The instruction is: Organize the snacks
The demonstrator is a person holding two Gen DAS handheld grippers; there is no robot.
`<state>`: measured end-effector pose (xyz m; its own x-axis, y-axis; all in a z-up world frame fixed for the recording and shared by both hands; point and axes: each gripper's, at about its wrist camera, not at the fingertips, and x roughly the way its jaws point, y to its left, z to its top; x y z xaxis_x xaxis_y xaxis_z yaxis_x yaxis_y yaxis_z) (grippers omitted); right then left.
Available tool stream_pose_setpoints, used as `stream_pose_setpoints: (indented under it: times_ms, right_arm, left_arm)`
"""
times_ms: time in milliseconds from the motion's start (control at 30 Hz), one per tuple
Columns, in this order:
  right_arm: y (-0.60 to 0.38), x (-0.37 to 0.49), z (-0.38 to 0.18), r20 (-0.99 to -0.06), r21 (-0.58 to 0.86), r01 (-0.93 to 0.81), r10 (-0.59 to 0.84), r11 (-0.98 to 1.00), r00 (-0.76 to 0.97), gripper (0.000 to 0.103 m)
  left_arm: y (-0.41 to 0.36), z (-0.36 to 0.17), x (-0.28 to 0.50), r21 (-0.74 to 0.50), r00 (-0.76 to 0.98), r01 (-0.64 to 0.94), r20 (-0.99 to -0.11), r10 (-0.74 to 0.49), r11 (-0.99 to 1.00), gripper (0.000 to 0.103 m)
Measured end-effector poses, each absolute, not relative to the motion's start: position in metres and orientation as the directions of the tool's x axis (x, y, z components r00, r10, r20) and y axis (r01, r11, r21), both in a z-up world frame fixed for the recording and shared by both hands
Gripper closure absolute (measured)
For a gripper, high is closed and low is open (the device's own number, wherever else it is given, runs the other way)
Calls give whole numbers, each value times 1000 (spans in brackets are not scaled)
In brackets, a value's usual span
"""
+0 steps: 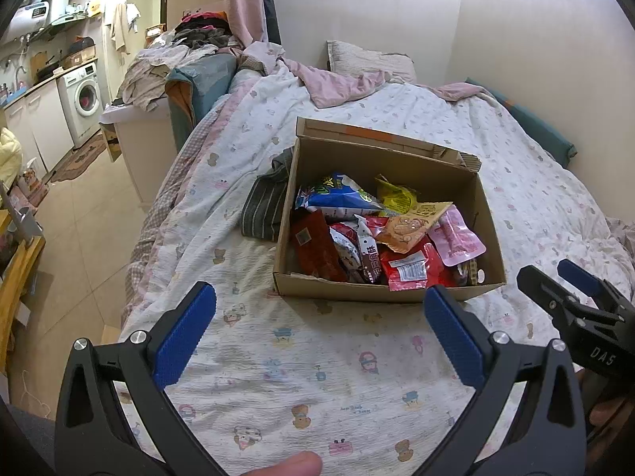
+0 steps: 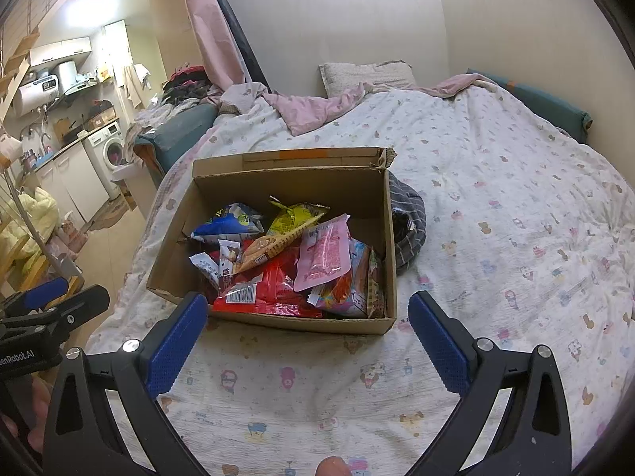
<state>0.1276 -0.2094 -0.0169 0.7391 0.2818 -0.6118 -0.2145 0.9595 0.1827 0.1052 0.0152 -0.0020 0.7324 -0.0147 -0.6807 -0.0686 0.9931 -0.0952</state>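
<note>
Brown cardboard makes the open box (image 1: 387,291) that sits on the bed (image 1: 278,357), on a white quilt printed with small cartoon figures, and all the snacks are inside this box. In the left wrist view a blue packet (image 1: 337,196) lies toward the far left corner, a yellow packet (image 1: 397,196) is just beside it near the far wall, and an orange-beige packet (image 1: 412,228) rests on top of the pile in the middle. A pink packet (image 1: 460,238) lies against the right side, and a red packet (image 1: 410,269) with a white label is near the front wall; a dark red packet (image 1: 317,252) is at the left. A grey striped cloth (image 1: 266,206) is touching the outside of the box (in the right wrist view it shows on the other side, behind the right wall). The left gripper (image 1: 319,309) hangs above the quilt in front of the box, its blue fingers (image 1: 184,337) spread wide and holding nothing. The right gripper (image 2: 307,317) is in a similar place, just in front of the box's front wall, also with its fingers (image 2: 438,347) wide apart and empty. Each gripper shows at the edge of the other's view. A pink blanket (image 2: 317,107) and a pillow (image 2: 365,73) lie at the far end of the bed, and a washing machine (image 1: 83,99) stands in the kitchen area at the left.
</note>
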Motion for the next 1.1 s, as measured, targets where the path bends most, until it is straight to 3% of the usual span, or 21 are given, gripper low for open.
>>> stream_pose_setpoints:
  times_ms: [1100]
  right_arm:
    - [-212, 128, -18, -615, 181, -214, 280, 960, 737, 0]
  left_arm:
    - [17, -3, 103, -103, 726, -78, -687, -14, 992, 0]
